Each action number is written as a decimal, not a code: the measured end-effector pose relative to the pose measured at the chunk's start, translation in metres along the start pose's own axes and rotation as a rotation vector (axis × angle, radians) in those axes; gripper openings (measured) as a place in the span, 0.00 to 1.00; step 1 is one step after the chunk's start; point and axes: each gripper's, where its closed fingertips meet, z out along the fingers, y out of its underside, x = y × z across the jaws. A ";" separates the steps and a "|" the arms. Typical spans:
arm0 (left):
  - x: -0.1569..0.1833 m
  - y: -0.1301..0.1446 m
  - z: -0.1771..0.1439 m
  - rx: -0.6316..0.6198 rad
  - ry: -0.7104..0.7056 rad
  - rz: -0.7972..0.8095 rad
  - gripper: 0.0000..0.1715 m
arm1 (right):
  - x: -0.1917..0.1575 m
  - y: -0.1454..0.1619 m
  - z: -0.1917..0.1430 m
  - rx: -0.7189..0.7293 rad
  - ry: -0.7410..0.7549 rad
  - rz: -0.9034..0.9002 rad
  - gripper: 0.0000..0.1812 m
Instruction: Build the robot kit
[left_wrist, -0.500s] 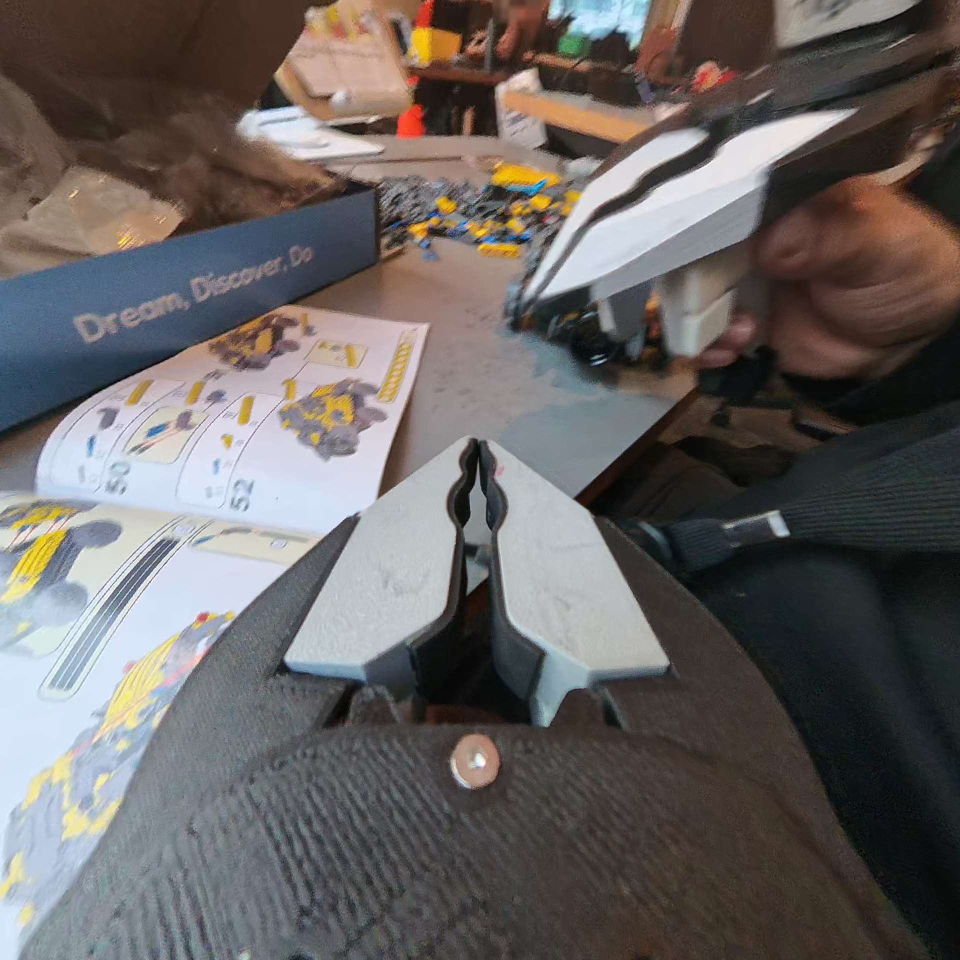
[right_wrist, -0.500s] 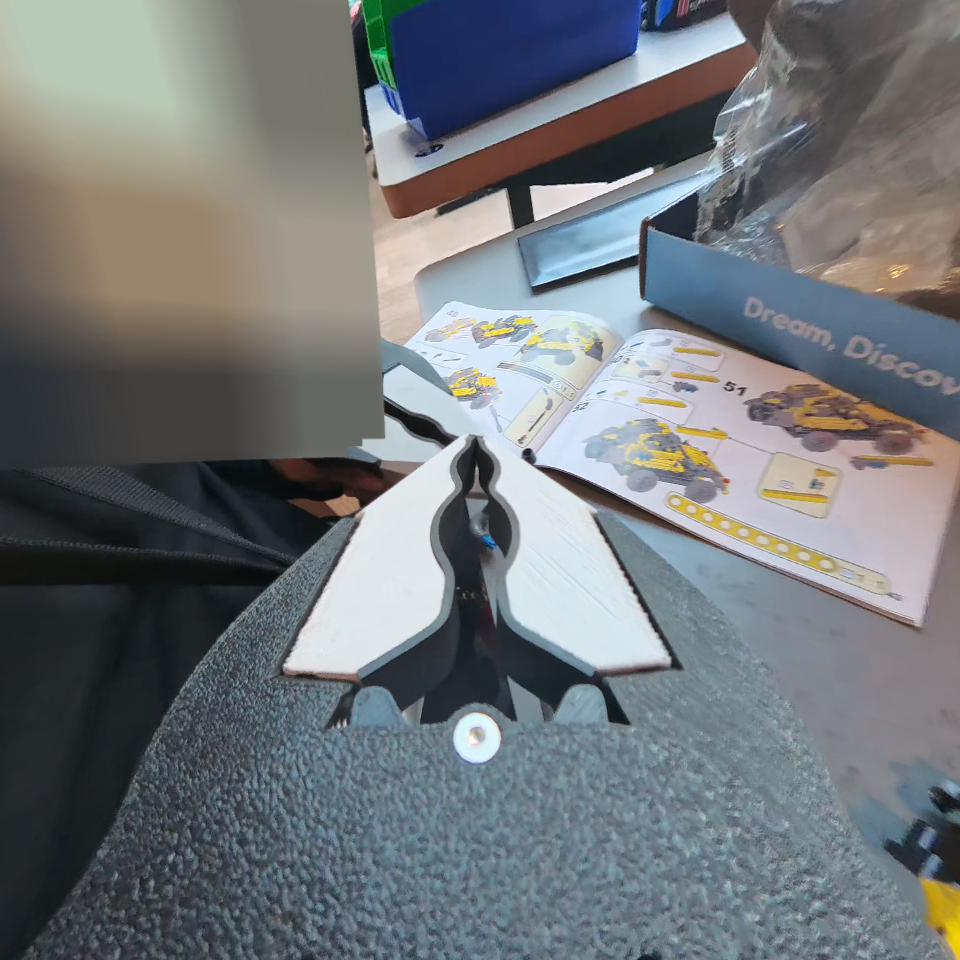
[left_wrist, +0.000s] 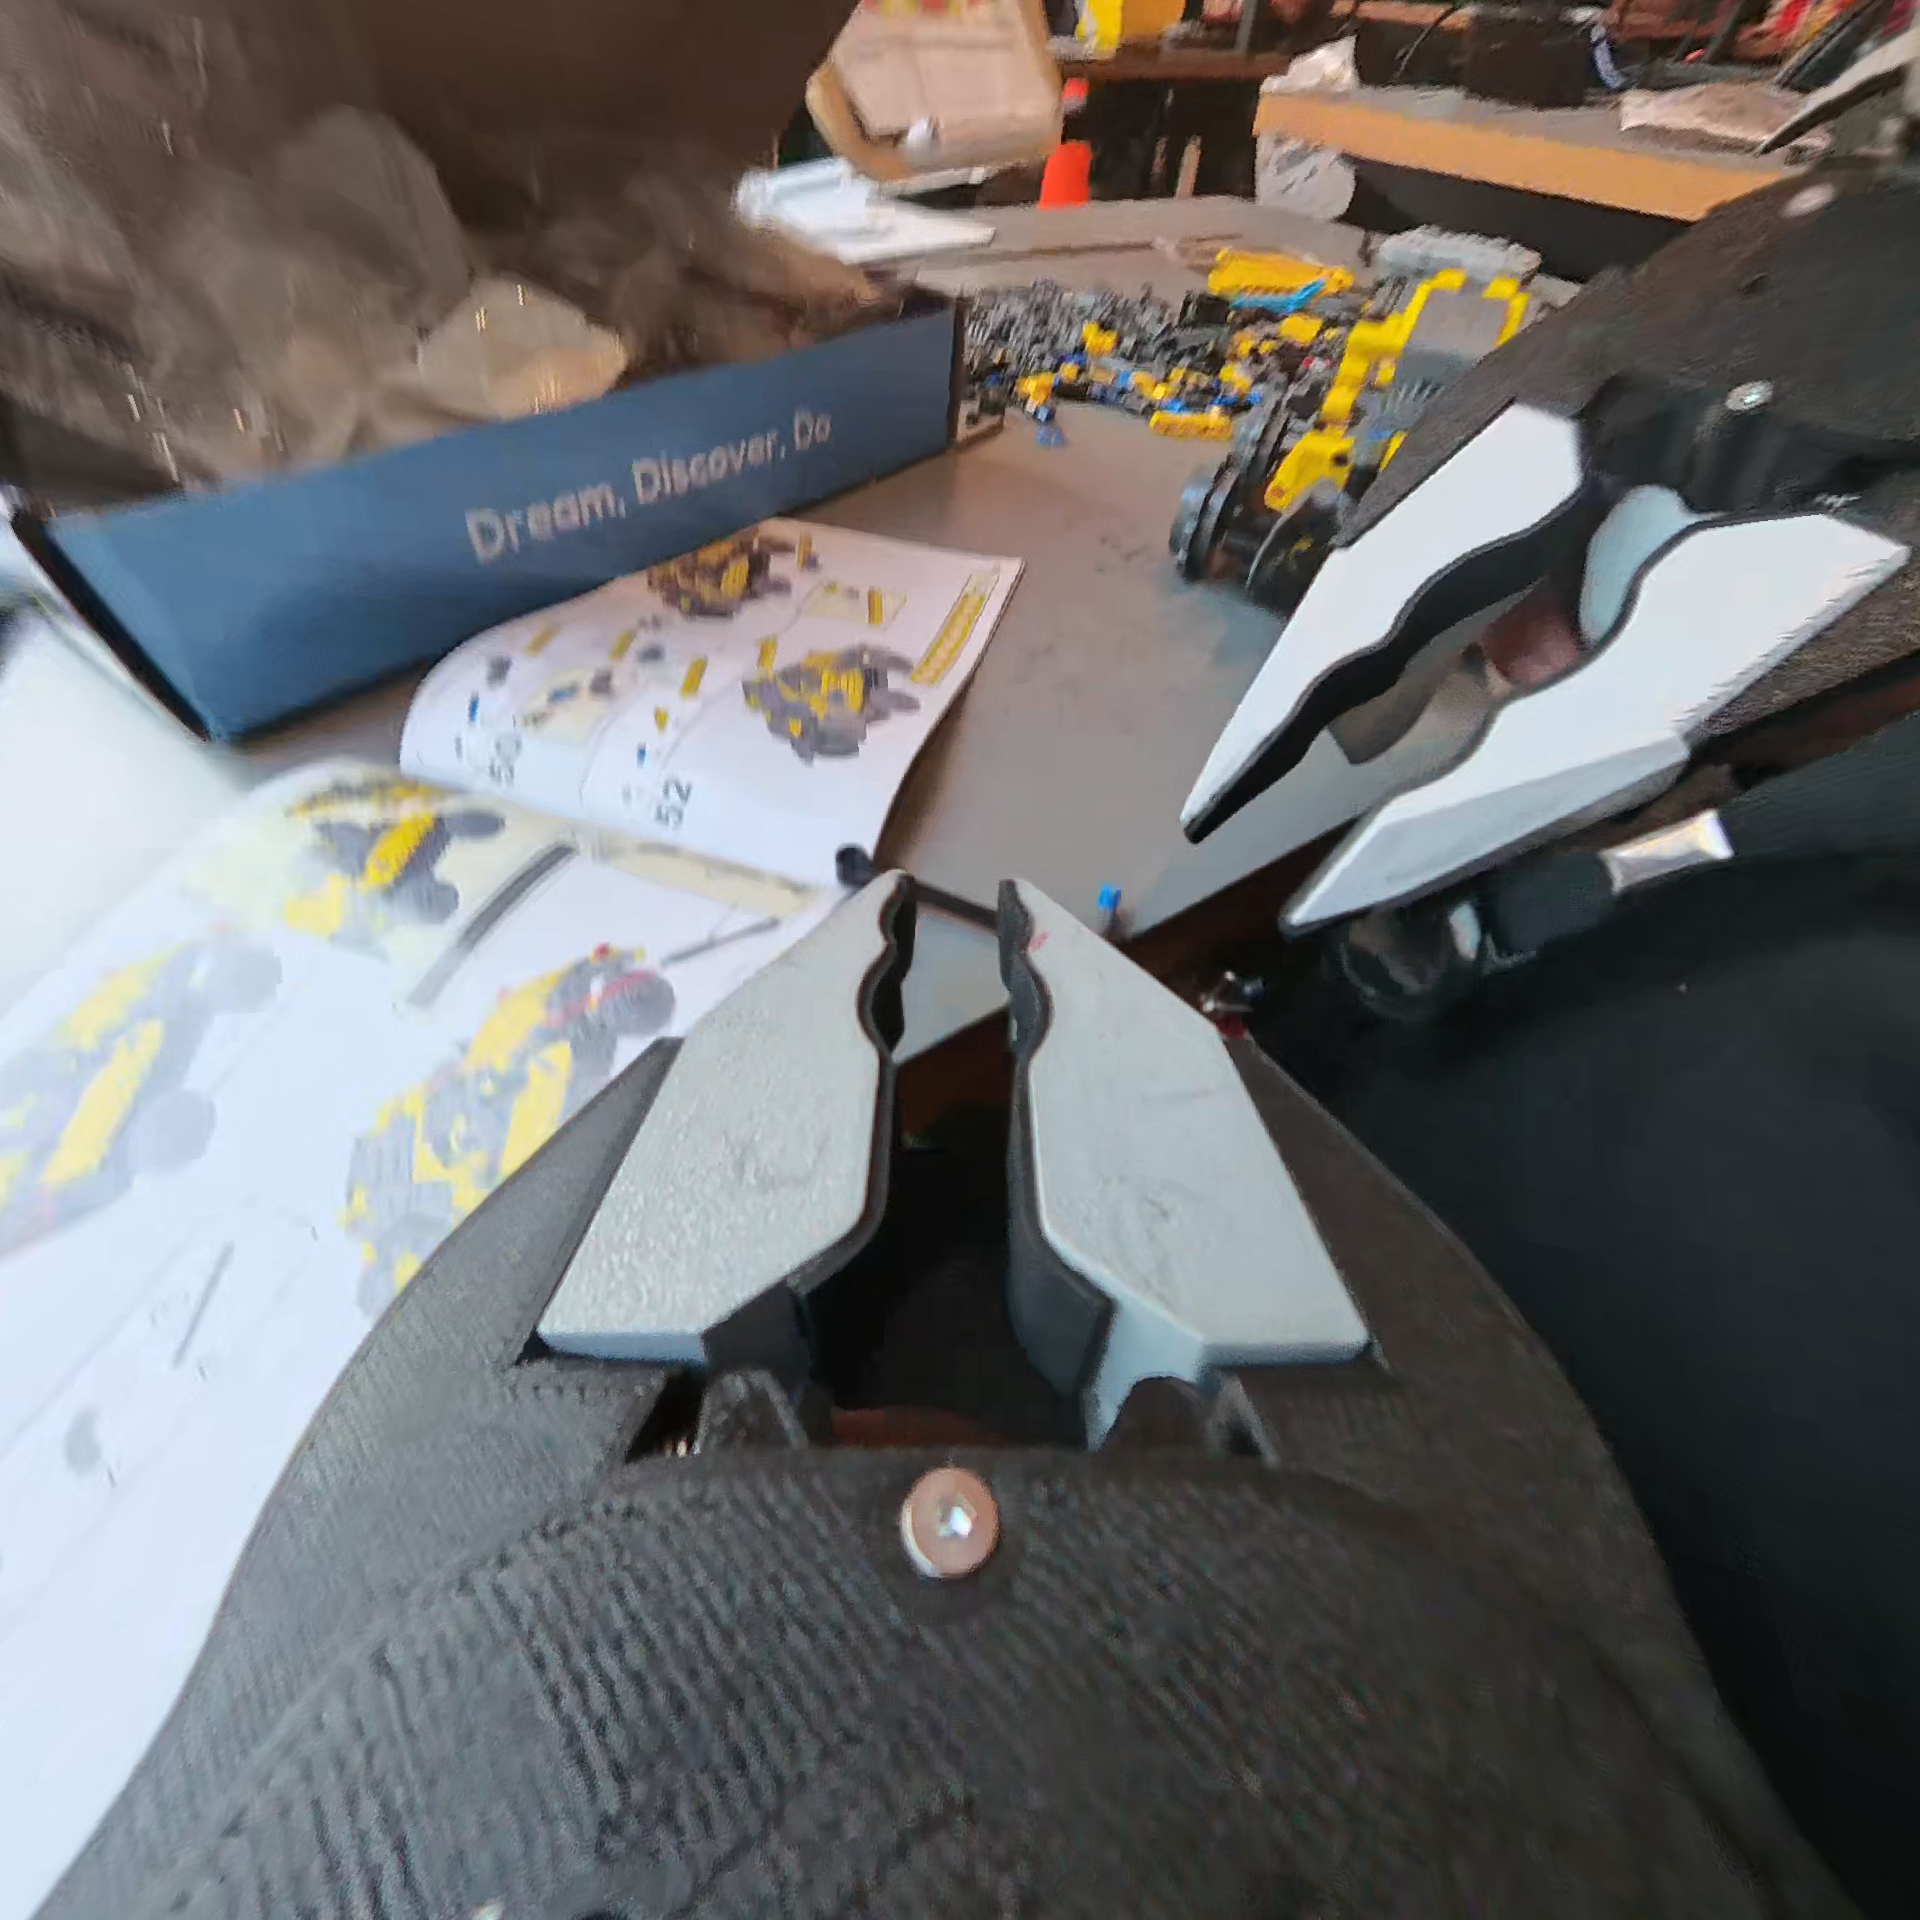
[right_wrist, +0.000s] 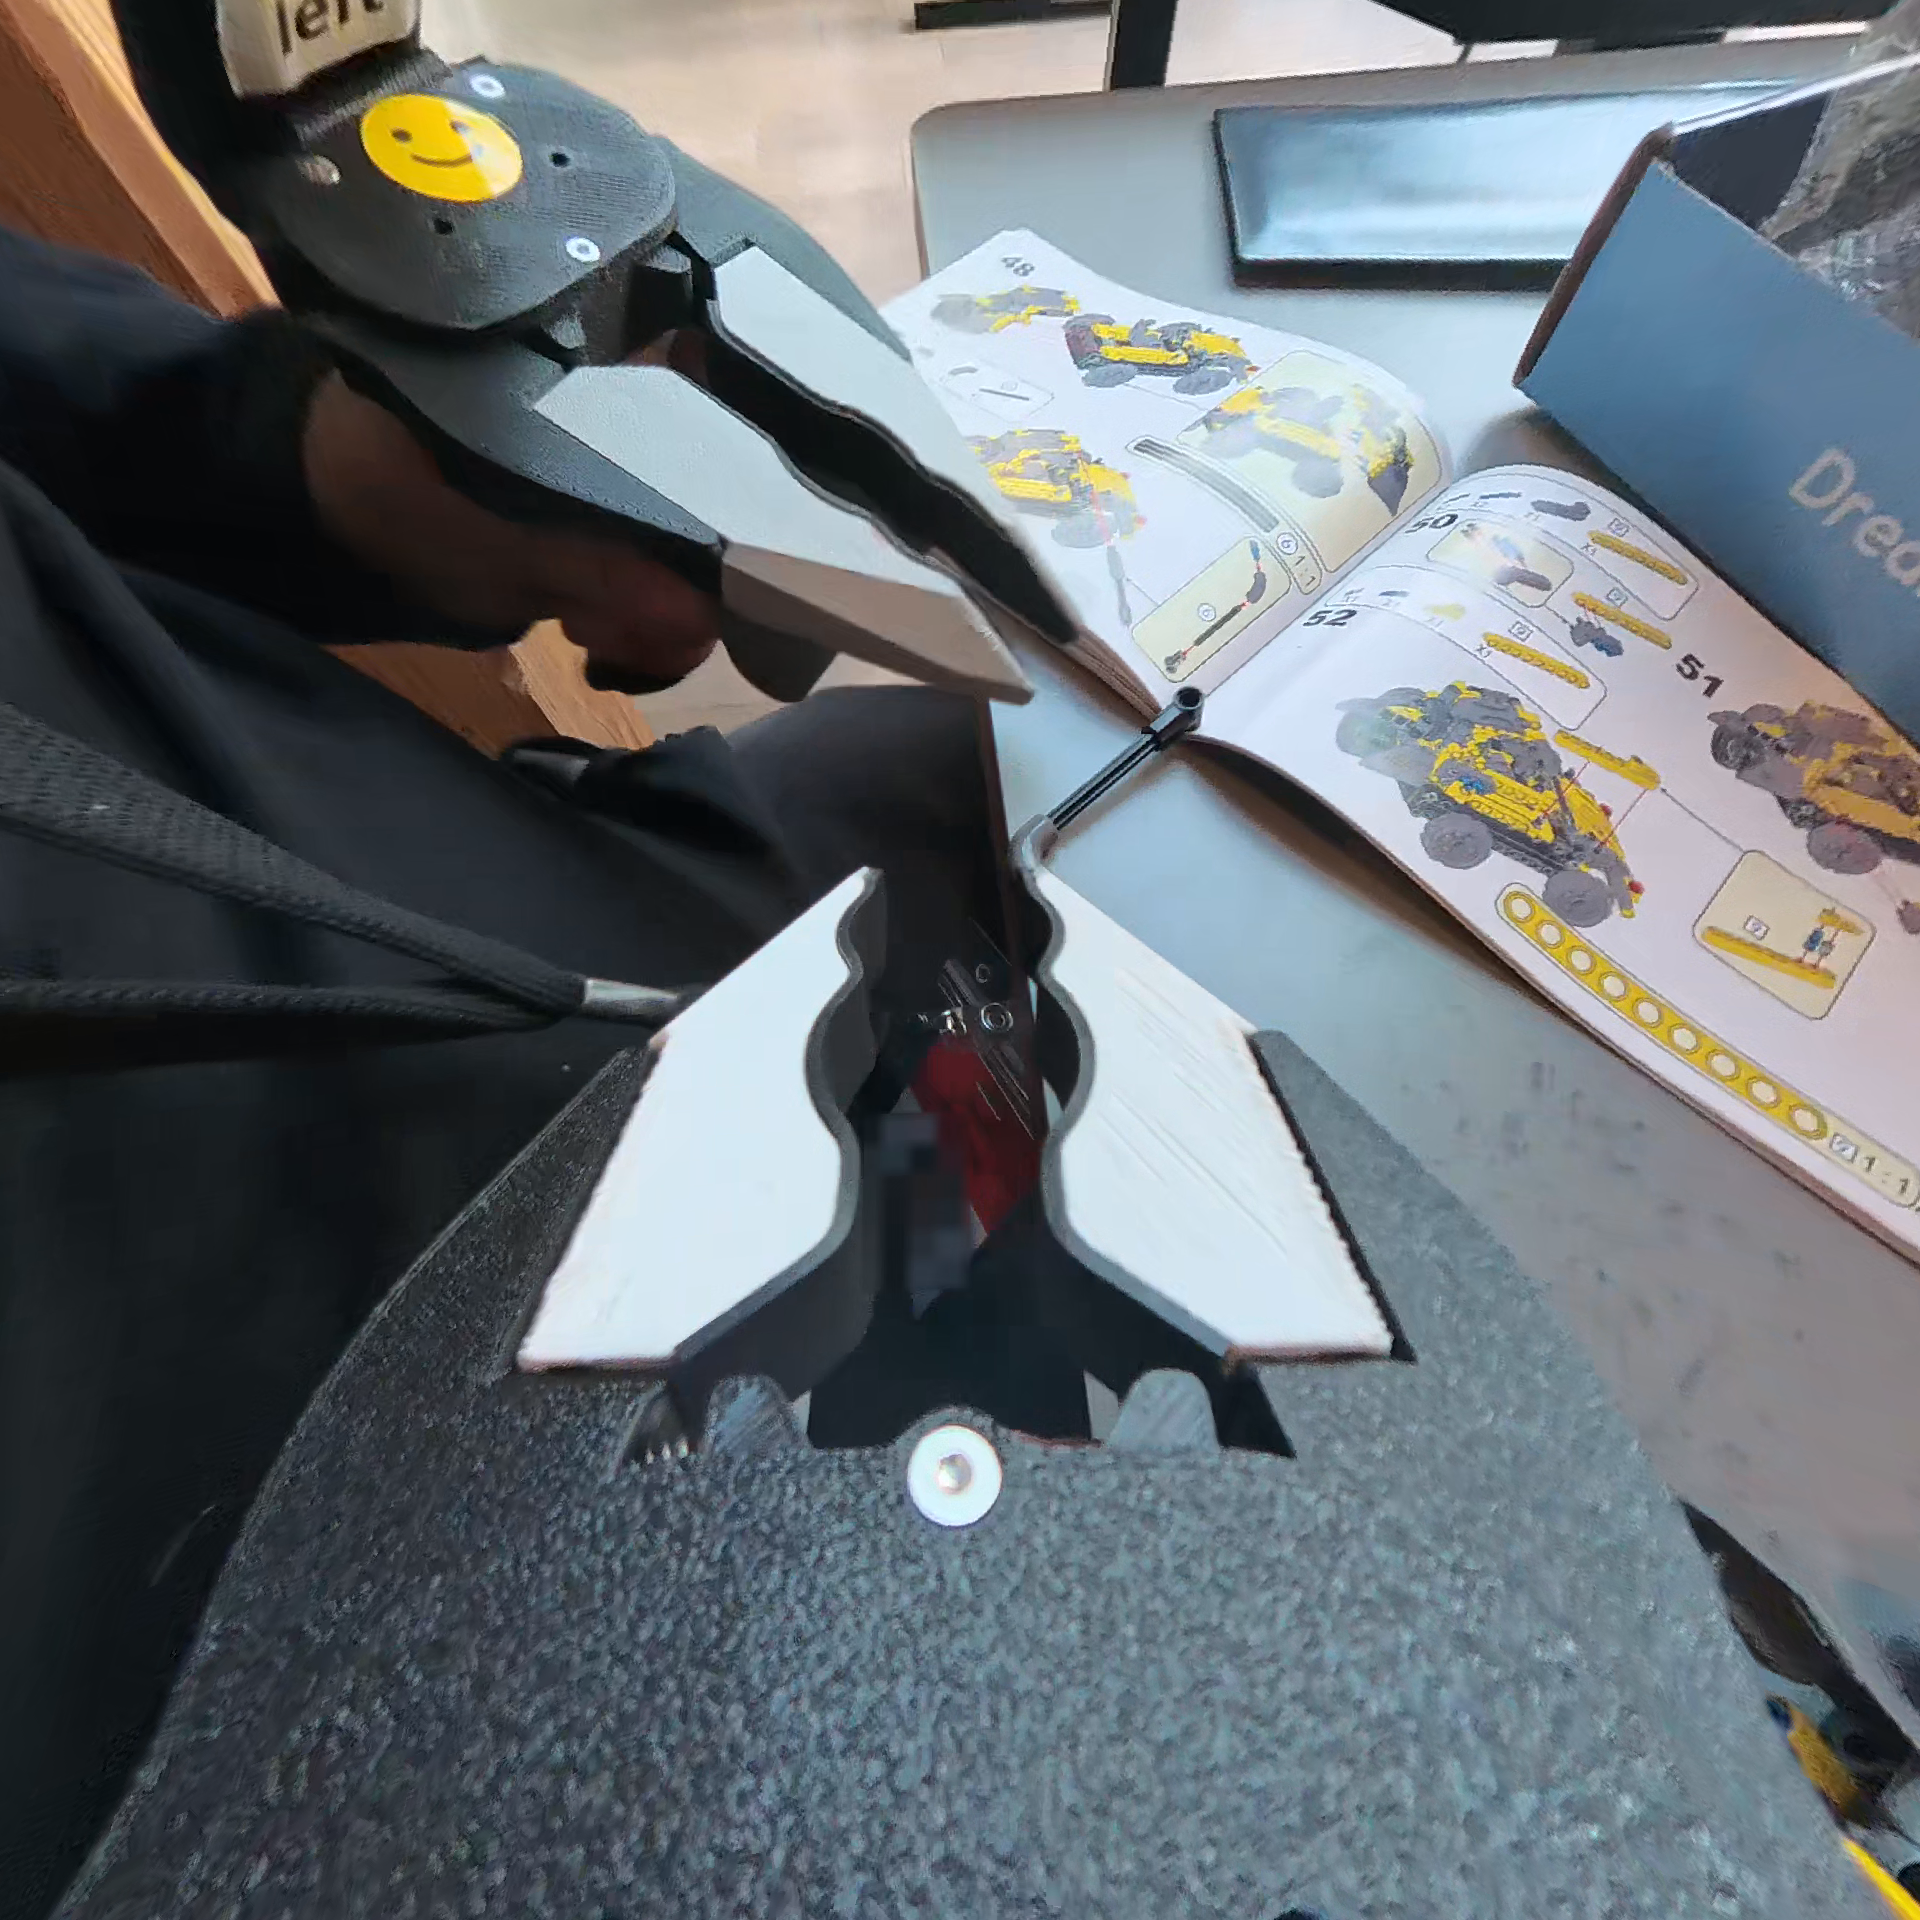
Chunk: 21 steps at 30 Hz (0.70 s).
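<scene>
Grey tabletop (right_wrist: 1455, 1091) lies under your open instruction booklet (right_wrist: 1351, 582), and a thin black rod piece (right_wrist: 1127, 764) rests on it at the near end of the booklet's fold. Your right tongs (right_wrist: 951, 883) stand parted and empty, the tip of one finger just beside the rod's near end, while your left tongs (left_wrist: 956, 904), also parted and empty, hover over the table edge by the booklet. A blue box (left_wrist: 499, 540) sits behind the booklet, and a yellow and black brick vehicle (left_wrist: 1299, 468) stands farther back.
</scene>
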 end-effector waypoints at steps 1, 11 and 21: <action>0.002 0.006 -0.001 -0.027 -0.001 -0.029 0.08 | -0.001 0.000 0.001 -0.002 0.001 -0.017 0.13; 0.027 0.030 -0.001 -0.097 0.002 -0.079 0.11 | 0.009 0.008 0.019 -0.099 0.069 -0.183 0.16; 0.029 0.040 -0.002 -0.100 0.015 -0.165 0.14 | 0.016 0.013 0.034 -0.184 0.118 -0.246 0.05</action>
